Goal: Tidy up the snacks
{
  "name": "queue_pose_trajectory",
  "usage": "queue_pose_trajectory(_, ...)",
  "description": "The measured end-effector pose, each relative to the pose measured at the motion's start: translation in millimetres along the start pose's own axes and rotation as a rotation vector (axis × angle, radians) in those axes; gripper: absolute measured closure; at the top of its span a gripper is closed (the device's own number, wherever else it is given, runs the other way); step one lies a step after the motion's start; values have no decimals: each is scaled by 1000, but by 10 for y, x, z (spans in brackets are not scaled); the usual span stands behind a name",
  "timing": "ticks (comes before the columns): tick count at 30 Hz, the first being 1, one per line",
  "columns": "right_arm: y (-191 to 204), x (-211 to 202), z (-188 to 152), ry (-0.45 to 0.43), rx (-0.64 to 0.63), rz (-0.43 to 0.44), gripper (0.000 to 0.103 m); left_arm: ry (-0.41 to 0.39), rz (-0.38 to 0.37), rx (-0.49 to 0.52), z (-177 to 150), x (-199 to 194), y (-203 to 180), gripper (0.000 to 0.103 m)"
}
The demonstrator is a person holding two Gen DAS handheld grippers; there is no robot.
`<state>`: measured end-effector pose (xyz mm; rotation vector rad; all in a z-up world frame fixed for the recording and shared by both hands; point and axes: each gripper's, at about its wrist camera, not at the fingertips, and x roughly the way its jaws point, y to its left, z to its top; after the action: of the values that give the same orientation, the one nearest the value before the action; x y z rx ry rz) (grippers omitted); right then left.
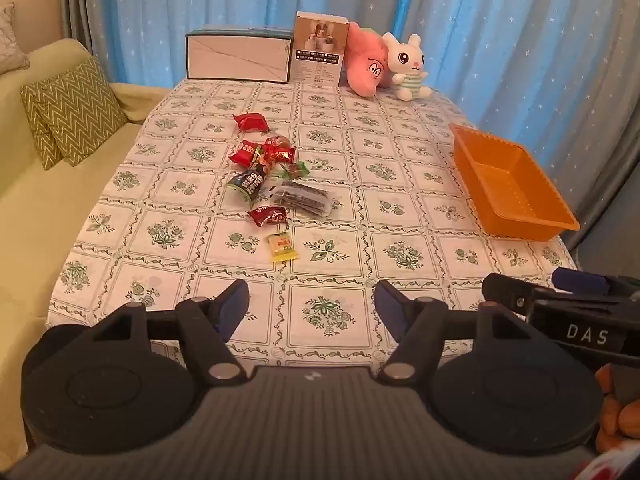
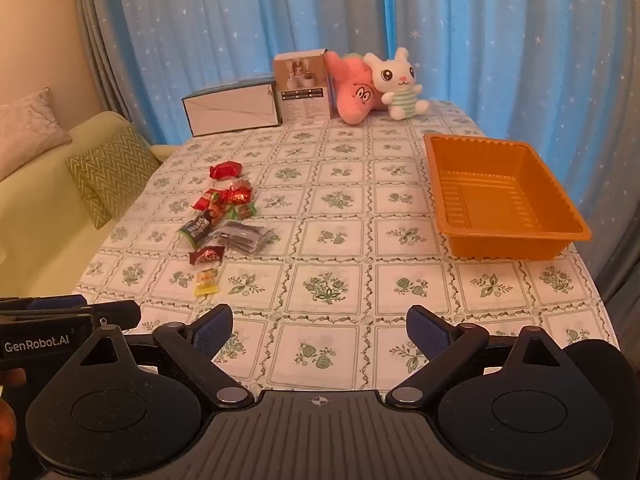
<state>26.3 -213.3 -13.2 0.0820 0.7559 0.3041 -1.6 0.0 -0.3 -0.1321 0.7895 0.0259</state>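
Several wrapped snacks lie scattered left of the table's middle: red candies [image 1: 250, 123] [image 2: 225, 169], a dark green-edged packet [image 1: 249, 184] [image 2: 197, 231], a clear pack of dark sticks [image 1: 301, 199] [image 2: 241, 237], a dark red candy [image 1: 267, 215] [image 2: 207, 255] and a yellow candy [image 1: 283, 247] [image 2: 206, 281]. An empty orange tray [image 1: 516, 184] [image 2: 506, 196] sits at the right. My left gripper [image 1: 312, 300] is open over the near edge, short of the snacks. My right gripper [image 2: 320, 324] is open beside it, nothing between its fingers.
A white box [image 1: 238, 57] [image 2: 232, 110], a small carton [image 1: 319, 50] [image 2: 303, 86], a pink plush [image 1: 366, 63] [image 2: 354, 94] and a white bunny toy [image 1: 408, 66] [image 2: 398, 82] line the far edge. A green sofa with a zigzag cushion [image 1: 72, 110] [image 2: 112, 172] stands left. Blue curtains hang behind.
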Motion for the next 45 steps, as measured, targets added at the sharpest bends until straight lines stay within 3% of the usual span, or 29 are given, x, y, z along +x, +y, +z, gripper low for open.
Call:
queue_pose_trajectory(5, 34, -5, -20, -1, -6, -3, 9, 27, -9, -20, -23, 25, 20, 36)
queue_pose_trajectory(45, 53, -6, -3, 2, -10, -6, 9, 14, -16, -7, 22, 2, 11, 42)
